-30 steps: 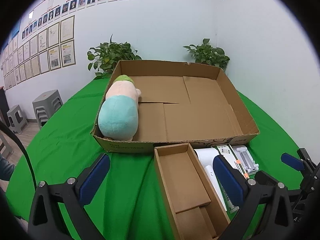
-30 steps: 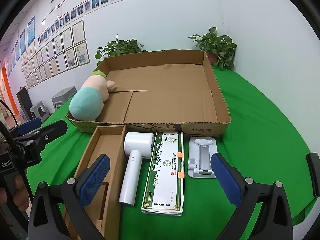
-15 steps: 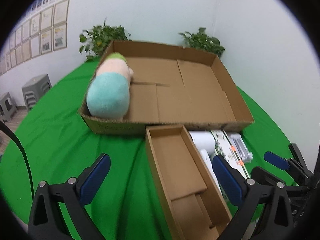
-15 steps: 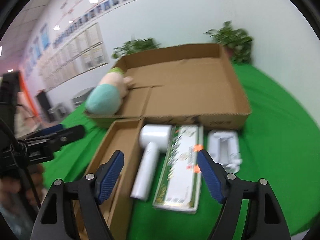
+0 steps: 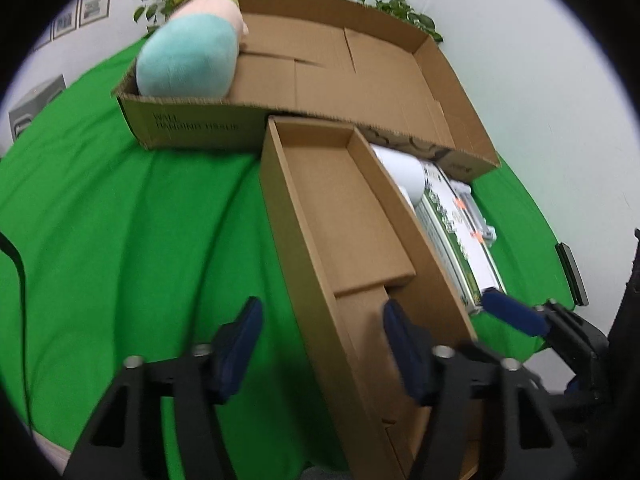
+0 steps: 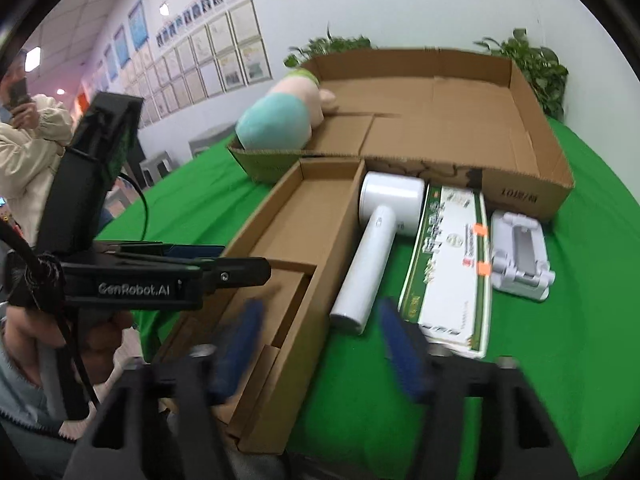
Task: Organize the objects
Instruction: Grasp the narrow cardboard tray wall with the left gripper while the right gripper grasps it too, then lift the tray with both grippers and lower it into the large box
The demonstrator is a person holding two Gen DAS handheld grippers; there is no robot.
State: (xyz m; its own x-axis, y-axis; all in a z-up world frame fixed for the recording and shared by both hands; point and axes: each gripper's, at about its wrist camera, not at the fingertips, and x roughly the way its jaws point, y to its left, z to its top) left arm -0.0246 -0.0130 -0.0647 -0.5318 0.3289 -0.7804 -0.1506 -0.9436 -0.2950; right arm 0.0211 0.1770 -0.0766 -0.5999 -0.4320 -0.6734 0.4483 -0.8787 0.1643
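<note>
A long narrow cardboard box [image 5: 348,232] [image 6: 288,240] lies open on the green table. My left gripper [image 5: 322,344] is open and straddles its left wall near the near end. My right gripper [image 6: 320,344] is open, straddling the box's right wall beside the white hair dryer [image 6: 376,248]. Right of the dryer lie a green-and-white carton [image 6: 452,268] and a white phone stand [image 6: 520,256]. Behind them a large shallow cardboard box [image 6: 440,120] [image 5: 340,68] holds a teal and pink plush toy [image 6: 280,120] [image 5: 188,56].
The left gripper [image 6: 200,272] and the hand holding it show at left in the right wrist view. A person in a beige jacket [image 6: 28,152] stands at far left. Potted plants [image 6: 532,64] and stools [image 5: 32,108] stand behind the green table [image 5: 120,220].
Both grippers have moved down and forward to the narrow box's near end and narrowed their opening. The right gripper shifted left toward the box wall.
</note>
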